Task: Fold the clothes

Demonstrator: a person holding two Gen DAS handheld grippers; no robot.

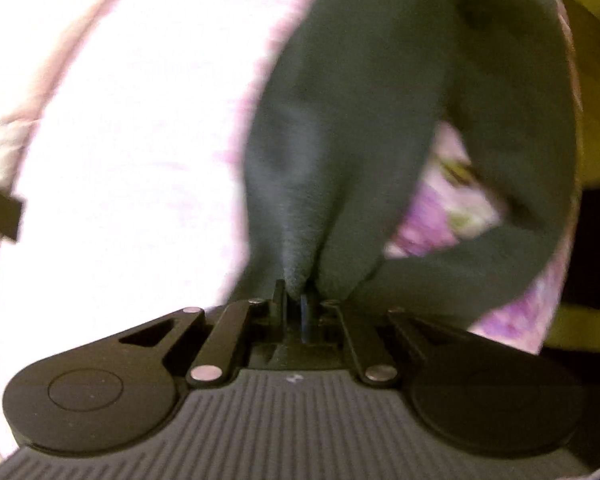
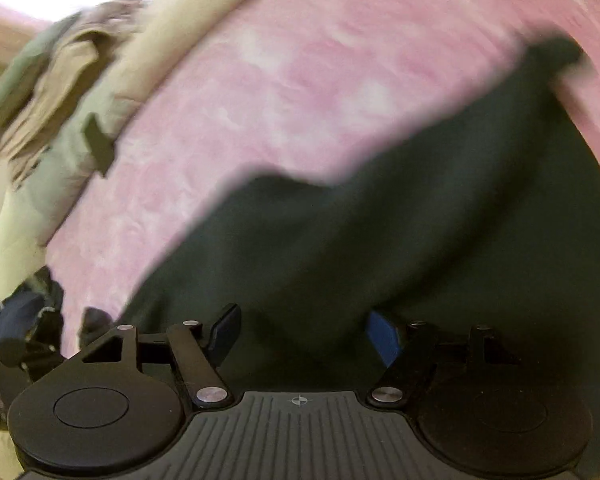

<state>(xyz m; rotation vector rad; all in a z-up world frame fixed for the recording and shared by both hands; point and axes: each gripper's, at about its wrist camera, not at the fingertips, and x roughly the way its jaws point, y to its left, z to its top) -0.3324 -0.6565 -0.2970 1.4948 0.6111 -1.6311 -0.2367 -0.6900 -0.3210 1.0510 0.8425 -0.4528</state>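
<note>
A dark green garment [image 1: 340,128] lies on a pink patterned bed cover [image 1: 120,140]. My left gripper [image 1: 298,290] is shut on a pinched fold of the dark green garment, which rises away from the fingers. In the right wrist view the same garment [image 2: 400,248] spreads over the pink cover [image 2: 300,80]. My right gripper [image 2: 304,334] is open just above the cloth, one blue pad [image 2: 382,338] at each side, with nothing between them. Both views are blurred by motion.
A heap of beige and grey clothes [image 2: 60,80] lies at the far left of the bed. A dark blue crumpled garment [image 2: 20,320] sits at the lower left. A yellowish wooden floor [image 1: 596,80] shows at the right.
</note>
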